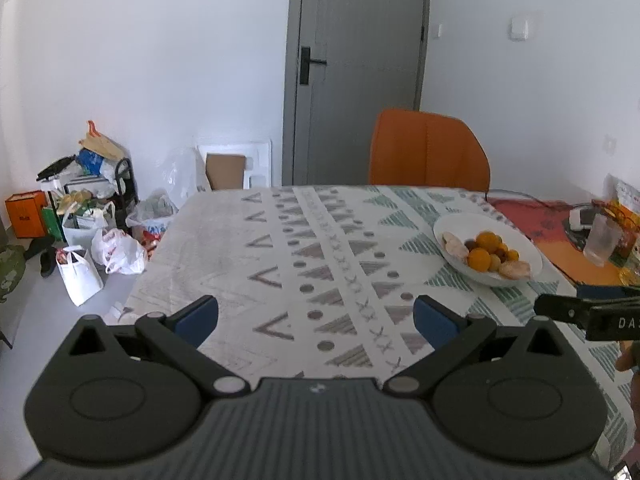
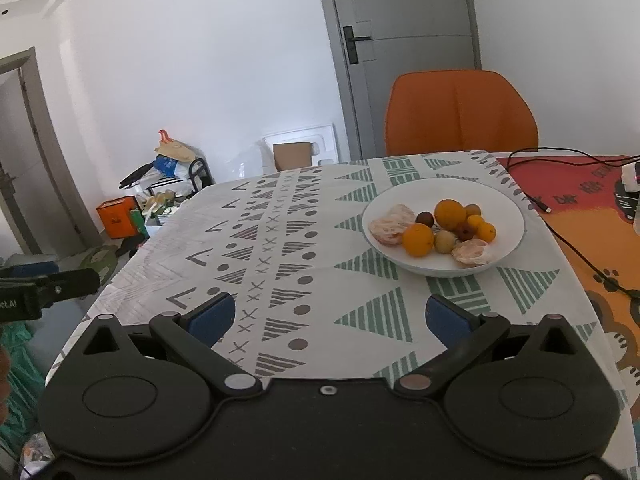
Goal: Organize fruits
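Right wrist view: white plate (image 2: pixel 508 216) on the patterned table (image 2: pixel 280 240), far and right of the right gripper (image 2: pixel 330 316), well apart from it. Contents, all gathered on the plate and touching or close-packed:
- 2 larger oranges (image 2: pixel 418 239), 2 smaller ones at the right of the pile.
- 2 peeled pale citrus pieces (image 2: pixel 390 224), 1 at the left, 1 at the near edge.
- Several small dark and yellowish round fruits (image 2: pixel 425 218), kind too small to tell.

No fruit shows loose on the cloth.

Right gripper: jaws spread wide, nothing between them. Left gripper (image 1: pixel 316 318): jaws likewise wide, nothing held, over bare cloth to the left of the plate (image 1: pixel 532 256).

Stage: fruit all on 1 plate fits either a heap yet to be sorted by kind or a gathering already finished; these views do not settle which.

Handling notes, as judgement: peeled pieces look soft and would bruise under a hard squeeze; round fruits may roll if a neighbour is nudged. Any approach is best made from above the pile, with the plate steadied.

Also present: orange chair (image 2: pixel 460 112) at the far edge, black cable (image 2: pixel 560 152) at the right.
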{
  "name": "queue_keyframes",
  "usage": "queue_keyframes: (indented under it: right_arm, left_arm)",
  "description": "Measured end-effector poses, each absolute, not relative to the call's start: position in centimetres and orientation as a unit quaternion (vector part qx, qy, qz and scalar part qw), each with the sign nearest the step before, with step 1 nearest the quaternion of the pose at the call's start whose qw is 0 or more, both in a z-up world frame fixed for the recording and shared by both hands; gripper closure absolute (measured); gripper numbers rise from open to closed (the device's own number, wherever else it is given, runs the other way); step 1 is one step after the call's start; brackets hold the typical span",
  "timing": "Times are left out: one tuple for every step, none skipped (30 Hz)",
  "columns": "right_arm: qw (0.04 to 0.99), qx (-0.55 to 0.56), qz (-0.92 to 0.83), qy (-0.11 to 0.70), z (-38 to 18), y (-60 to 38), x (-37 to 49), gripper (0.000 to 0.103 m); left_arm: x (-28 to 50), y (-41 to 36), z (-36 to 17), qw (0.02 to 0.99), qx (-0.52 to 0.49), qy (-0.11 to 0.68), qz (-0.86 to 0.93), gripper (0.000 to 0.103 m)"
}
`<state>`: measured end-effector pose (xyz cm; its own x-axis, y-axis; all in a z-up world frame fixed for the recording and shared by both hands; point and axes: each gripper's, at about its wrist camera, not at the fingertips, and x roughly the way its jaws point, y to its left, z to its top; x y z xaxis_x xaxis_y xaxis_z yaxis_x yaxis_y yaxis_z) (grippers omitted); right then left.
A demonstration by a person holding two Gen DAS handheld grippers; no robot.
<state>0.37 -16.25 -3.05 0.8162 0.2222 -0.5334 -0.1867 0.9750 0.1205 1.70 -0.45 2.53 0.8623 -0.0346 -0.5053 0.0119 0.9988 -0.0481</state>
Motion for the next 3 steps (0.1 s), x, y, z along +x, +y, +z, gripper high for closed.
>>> queue_keyframes:
  right_arm:
    - [0.953,0.031,0.104,0.282,-2.99,-16.46,0.47,0.0]
    - [0.954,0.032,0.099,0.279,-2.93,-16.72,0.55,0.0]
    - [0.955,0.034,0.096,0.278,-2.96,-16.97,0.65,0.0]
  left_arm:
    - [1.73,-0.43,2.53,0.966,-0.024,0.256,-0.012,0.0]
    - [1.87,-0.42,2.55,0.967,-0.026,0.255,-0.015,0.0]
    - [2.08,-0.42,2.49,0.966,-0.029,0.255,-0.02,0.0]
